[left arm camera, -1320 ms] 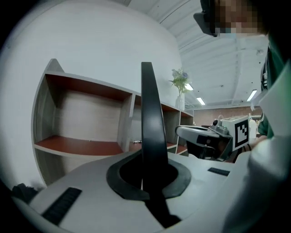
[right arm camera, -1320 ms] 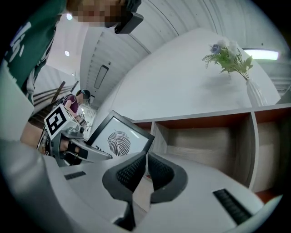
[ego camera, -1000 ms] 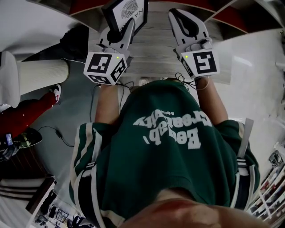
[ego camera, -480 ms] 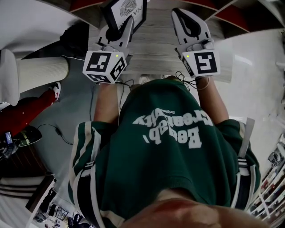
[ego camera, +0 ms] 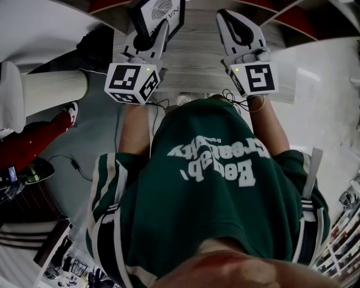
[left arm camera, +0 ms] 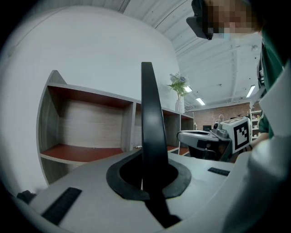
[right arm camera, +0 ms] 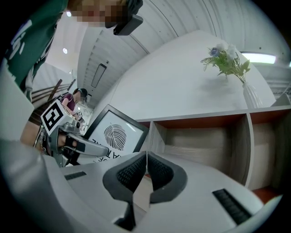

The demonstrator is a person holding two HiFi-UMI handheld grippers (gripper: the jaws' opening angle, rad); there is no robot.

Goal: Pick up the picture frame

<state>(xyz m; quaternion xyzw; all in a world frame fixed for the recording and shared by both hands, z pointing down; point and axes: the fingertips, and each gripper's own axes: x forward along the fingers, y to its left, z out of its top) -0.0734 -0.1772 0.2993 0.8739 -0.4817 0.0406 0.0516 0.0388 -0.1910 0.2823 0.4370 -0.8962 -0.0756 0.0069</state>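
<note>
Left tongs [ego camera: 157, 35] clamp picture frame [ego camera: 161, 12]; lettering unreadable.

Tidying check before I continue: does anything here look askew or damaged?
Only the picture frame: it hangs tilted, clamped by its edge in the left gripper in front of the shelf. Nothing looks damaged or spilled.

1. The person wears a dark green T-shirt [ego camera: 219, 185] with big white lettering across the front, which reads upside down in the head view.
2. The sleeves [ego camera: 109, 191] are green as well, edged with white stripes.
3. The left gripper [ego camera: 157, 35] and the right gripper [ego camera: 228, 17] have pale grey moulded shells.
4. Each gripper carries a white cube with black square markers — the left cube [ego camera: 132, 83] and the right cube [ego camera: 253, 79] — and each cube has a small green light.
5. The pads [right arm camera: 132, 172] are black ribbed rubber.
6. A thin black cable [ego camera: 229, 97] loops behind the right cube.
</note>
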